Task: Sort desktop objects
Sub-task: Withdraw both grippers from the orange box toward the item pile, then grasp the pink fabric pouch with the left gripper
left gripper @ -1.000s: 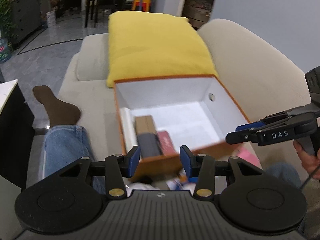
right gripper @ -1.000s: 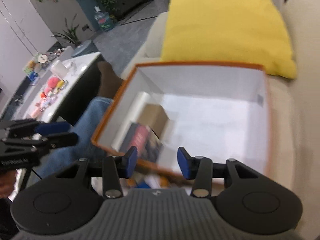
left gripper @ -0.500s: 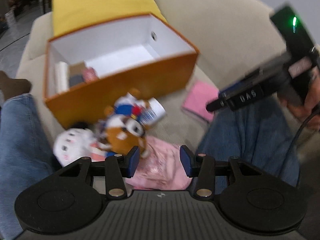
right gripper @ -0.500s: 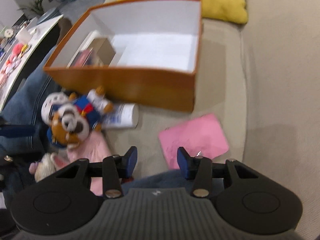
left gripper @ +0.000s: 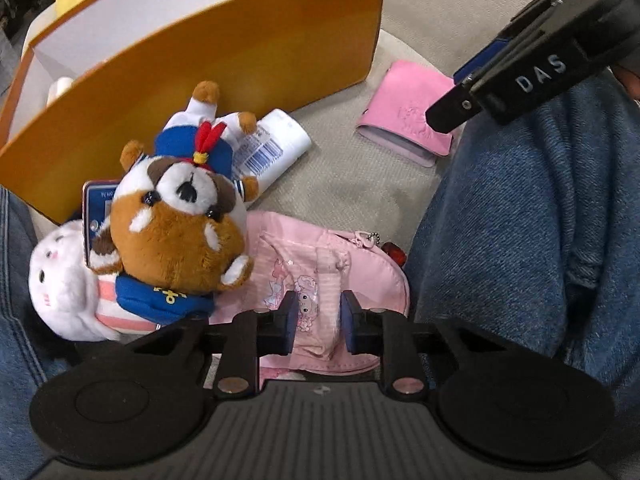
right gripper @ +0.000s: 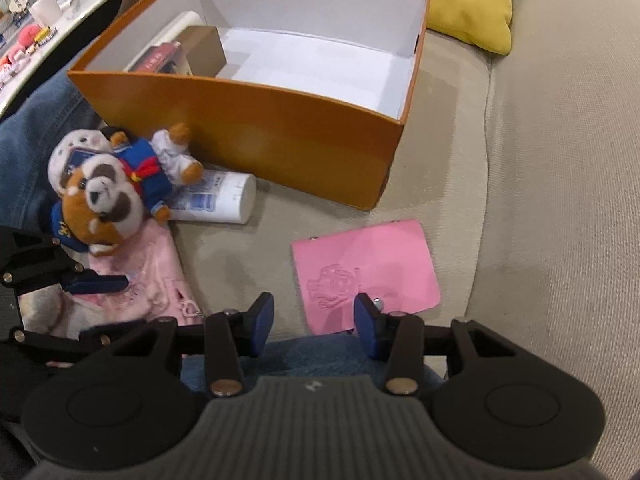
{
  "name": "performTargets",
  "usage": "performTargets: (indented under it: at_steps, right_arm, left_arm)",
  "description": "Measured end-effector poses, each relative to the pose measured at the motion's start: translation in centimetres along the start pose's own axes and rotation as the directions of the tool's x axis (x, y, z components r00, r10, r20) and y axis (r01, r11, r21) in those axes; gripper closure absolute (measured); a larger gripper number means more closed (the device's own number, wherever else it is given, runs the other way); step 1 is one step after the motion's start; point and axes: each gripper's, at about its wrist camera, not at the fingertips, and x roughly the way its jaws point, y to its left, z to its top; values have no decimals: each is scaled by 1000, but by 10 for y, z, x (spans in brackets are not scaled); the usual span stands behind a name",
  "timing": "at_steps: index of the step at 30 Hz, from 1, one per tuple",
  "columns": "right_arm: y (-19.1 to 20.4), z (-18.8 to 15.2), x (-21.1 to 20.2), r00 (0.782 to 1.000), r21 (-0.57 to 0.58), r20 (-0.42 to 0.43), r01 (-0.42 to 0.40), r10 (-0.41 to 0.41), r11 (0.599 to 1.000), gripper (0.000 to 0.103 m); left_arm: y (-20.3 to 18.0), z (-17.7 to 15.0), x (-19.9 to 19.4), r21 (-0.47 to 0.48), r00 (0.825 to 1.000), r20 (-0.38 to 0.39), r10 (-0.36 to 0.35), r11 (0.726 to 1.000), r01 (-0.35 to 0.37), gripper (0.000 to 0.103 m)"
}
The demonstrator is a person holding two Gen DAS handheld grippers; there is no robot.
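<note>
**Left gripper closes on the pink pouch beside the orange box**

The left gripper (left gripper: 318, 322) points steeply down at a soft pink fabric pouch printed with cartoon figures (left gripper: 320, 268), which lies on the beige sofa cushion (left gripper: 352, 184) between the person's 2 denim-clad legs (left gripper: 532, 216). Its jaws have just been closing, and a raised fold of the pouch's fabric sits between the 2 blue pads (left gripper: 289, 317); they look pressed on that fold, pinching it.

The right gripper (right gripper: 314, 326) hovers with its jaws apart and nothing between them, above the near edge of a flat pink wallet embossed with a cartoon figure (right gripper: 366, 268). The wallet lies on the cushion, apart from the other items and just in front of the open orange cardboard box with a white inside (right gripper: 280, 132).

A brown-and-white plush dog in a blue sailor suit (left gripper: 176, 216) lies on its back over the pouch's left end, its feet against the box's front wall. A white plush bunny in a pink-striped top (left gripper: 64, 284) lies touching it on the left, and a small blue card (left gripper: 94, 208) is wedged between the 2 toys. A white plastic bottle with a barcode label (left gripper: 272, 148) lies on its side under the dog's legs, near the box wall.

Inside the box, at its left end, several small boxes (right gripper: 172, 56) stand together. A yellow cushion (right gripper: 472, 4) rests behind the box.
</note>
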Motion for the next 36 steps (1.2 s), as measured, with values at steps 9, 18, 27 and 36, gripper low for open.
performTargets:
  at_steps: [9,18,27,36]
  right_arm:
    - [3,-4,-3,1000,-22,25,7,-6,1000,53]
    - [4,-5,-17,998,-4,46,-29,29,1000,53]
    - [19,2,-19,986,11,85,-144,143,990,67]
    - [48,19,-18,957,-7,98,-272,271,962,67]
  left_arm:
    - [7,13,-34,-57,993,109,-48,997,54,94]
    - [37,43,-86,-183,946,316,-68,974,131,95]
    - [66,46,-69,-297,943,304,-132,928,225,95]
    - [88,27,-62,-378,962,271,-44,914,148,94]
